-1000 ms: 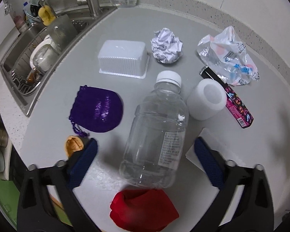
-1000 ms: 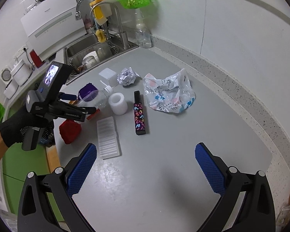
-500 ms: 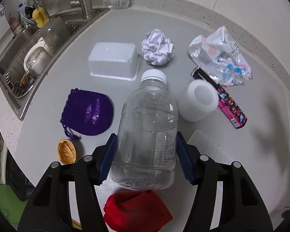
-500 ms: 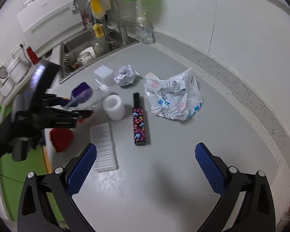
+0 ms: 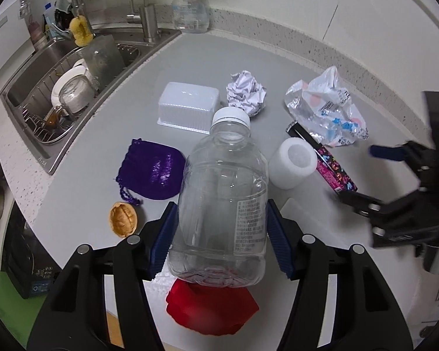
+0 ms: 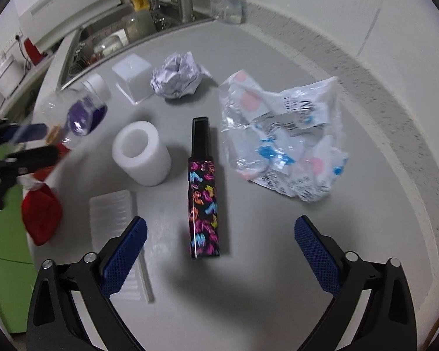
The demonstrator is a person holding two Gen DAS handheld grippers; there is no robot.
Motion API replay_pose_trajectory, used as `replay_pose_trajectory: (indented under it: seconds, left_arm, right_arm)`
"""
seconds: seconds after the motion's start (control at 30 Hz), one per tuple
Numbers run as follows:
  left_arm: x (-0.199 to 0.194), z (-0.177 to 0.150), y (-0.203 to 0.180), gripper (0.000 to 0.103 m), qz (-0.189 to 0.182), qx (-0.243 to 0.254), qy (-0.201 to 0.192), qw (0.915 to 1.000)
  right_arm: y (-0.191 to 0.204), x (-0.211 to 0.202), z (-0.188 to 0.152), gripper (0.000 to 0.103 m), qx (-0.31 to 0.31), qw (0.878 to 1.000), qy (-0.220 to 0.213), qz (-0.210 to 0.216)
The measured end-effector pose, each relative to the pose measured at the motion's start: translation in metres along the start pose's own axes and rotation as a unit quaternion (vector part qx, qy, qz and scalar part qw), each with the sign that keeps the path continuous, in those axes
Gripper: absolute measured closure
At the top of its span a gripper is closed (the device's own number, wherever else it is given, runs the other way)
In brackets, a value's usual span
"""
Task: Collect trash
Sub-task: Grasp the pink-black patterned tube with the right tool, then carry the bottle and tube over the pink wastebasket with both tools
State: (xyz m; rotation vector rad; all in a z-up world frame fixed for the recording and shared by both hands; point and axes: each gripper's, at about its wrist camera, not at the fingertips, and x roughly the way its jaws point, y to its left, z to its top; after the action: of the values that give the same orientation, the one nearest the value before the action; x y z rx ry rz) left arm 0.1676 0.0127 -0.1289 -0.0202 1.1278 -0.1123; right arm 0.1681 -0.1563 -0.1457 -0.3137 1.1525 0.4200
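Observation:
My left gripper [image 5: 222, 237] is shut on a clear plastic bottle [image 5: 224, 199] with a white cap and holds it above the grey counter [image 5: 196, 58]; the bottle also shows in the right wrist view [image 6: 73, 111]. My right gripper [image 6: 219, 251] is open and empty, low over a colourful patterned box [image 6: 203, 187]. A crumpled paper ball [image 5: 245, 93], a crumpled plastic bag [image 5: 325, 111] and a walnut shell [image 5: 123, 219] lie on the counter.
A white foam roll [image 5: 294, 163], a white plastic tub [image 5: 188, 106], a purple pouch [image 5: 152, 172], a red cloth [image 5: 212, 307] and a white ridged lid [image 6: 114, 219] lie around. A sink [image 5: 61, 82] with dishes sits at the left. A soap bottle [image 5: 190, 8] stands by the wall.
My left gripper closed on the bottle and lifted it off the counter. My right gripper moved forward and down toward the patterned box.

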Motion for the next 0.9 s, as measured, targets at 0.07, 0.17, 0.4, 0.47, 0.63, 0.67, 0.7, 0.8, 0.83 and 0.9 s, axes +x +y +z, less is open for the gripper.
replay_pose_trajectory:
  seconds: [0.07,0.17,0.4,0.47,0.63,0.67,0.7,0.8,0.83,0.9]
  left_arm:
    - [-0.006,-0.002,0.002,0.043,0.000,-0.005,-0.005,1.0000]
    - [-0.012,-0.004,0.007,0.043,-0.002,-0.012,-0.012,0.9999]
    - [-0.028,-0.013,0.011,0.043,-0.002,-0.030,-0.028,0.9992]
    - [-0.034,-0.017,0.012,0.043,-0.003,-0.035,-0.033,0.9988]
    - [-0.058,-0.030,0.016,0.043,0.004,-0.055,-0.054,0.9970]
    - [-0.063,-0.034,0.018,0.043,0.007,-0.059,-0.059,0.9965]
    - [-0.071,-0.040,0.021,0.043,0.011,-0.066,-0.065,0.9956]
    - [-0.090,-0.061,0.032,0.043,0.027,-0.089,-0.076,0.9927]
    - [-0.096,-0.069,0.037,0.043,0.033,-0.099,-0.078,0.9915]
    - [-0.110,-0.090,0.049,0.043,0.050,-0.119,-0.081,0.9883]
  right_arm:
    - [0.004,0.011,0.002,0.038,-0.004,1.000,0.014,-0.002]
    - [0.007,0.022,0.003,0.056,-0.007,1.000,0.024,-0.001]
    - [0.015,0.017,0.001,0.081,-0.020,1.000,0.010,0.010]
    - [0.014,0.009,0.002,0.081,-0.020,1.000,0.002,0.012]
    - [0.016,-0.027,0.003,0.081,-0.020,0.999,-0.033,0.018]
    - [0.019,-0.036,0.002,0.081,-0.027,0.999,-0.042,0.020]
    - [0.021,-0.042,0.000,0.081,-0.033,0.998,-0.048,0.024]
    - [0.041,-0.063,0.001,0.081,-0.065,0.994,-0.071,0.044]
    - [0.051,-0.069,0.002,0.081,-0.076,0.992,-0.079,0.055]
    - [0.075,-0.076,0.006,0.081,-0.097,0.989,-0.089,0.071]
